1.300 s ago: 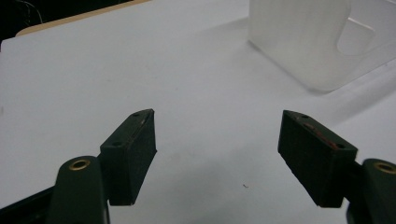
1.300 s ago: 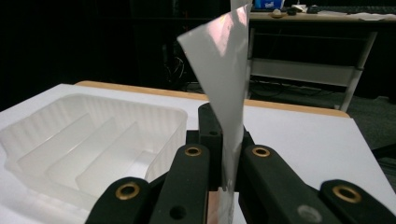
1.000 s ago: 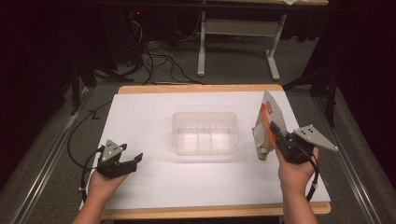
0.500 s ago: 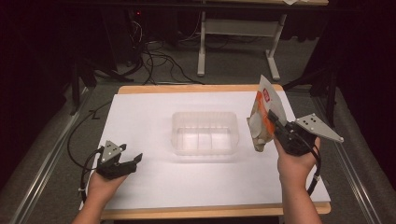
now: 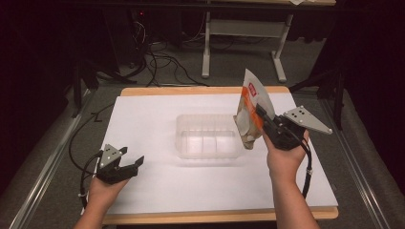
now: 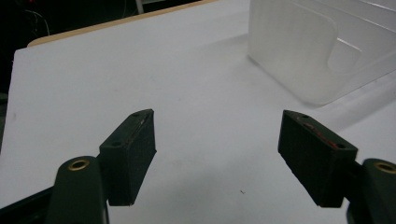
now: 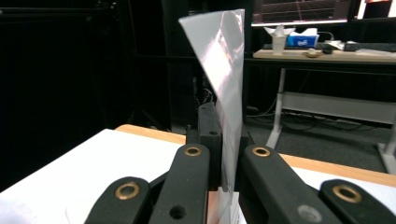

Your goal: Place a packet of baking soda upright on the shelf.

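A white and orange snack bag hangs in the air beside the right end of a clear plastic bin, held upright. My right gripper is shut on the bag's edge. In the right gripper view the bag's silvery film stands pinched between the two black jaws. My left gripper rests on the white table top at the near left, open, with nothing between its fingers. The left gripper view shows the bin's wall off to the upper right.
The white table top has a wooden rim. Cables and a grey table frame stand on the floor beyond the far edge. A desk with a tissue box shows in the background of the right gripper view.
My right gripper has lifted the bag up off the table and carried it slightly left toward the bin. The left gripper has stayed where it was.
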`<state>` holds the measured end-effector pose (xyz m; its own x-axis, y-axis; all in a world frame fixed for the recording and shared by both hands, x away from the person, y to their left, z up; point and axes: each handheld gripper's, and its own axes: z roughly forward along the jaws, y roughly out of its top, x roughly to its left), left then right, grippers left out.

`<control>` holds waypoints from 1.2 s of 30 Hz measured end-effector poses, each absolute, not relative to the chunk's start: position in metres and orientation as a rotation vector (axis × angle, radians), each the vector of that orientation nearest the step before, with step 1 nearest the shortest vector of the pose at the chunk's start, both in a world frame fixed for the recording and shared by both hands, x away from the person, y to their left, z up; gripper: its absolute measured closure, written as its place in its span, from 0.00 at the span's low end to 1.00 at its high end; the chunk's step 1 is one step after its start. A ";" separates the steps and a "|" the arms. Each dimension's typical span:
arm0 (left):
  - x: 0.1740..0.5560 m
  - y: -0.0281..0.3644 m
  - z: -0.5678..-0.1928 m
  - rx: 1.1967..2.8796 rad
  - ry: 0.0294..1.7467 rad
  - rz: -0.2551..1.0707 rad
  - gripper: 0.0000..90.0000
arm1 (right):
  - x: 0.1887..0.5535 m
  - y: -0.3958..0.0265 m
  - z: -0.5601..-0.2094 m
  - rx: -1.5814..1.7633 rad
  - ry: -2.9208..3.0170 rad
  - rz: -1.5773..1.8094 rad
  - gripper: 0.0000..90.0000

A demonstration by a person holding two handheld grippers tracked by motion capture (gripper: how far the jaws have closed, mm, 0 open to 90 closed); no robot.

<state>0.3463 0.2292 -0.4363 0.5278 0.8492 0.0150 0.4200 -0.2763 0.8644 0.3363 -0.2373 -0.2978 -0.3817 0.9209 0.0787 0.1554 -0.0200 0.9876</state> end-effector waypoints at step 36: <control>0.349 0.234 -0.435 1.887 1.042 0.610 0.31 | 0.374 -0.158 -0.315 1.125 1.702 1.490 1.00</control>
<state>0.3486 0.2336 -0.4354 0.5289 0.8487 0.0069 0.4216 -0.2698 0.8657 0.3736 -0.1576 -0.3153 -0.4565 0.8853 0.0883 0.2042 0.0076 0.9789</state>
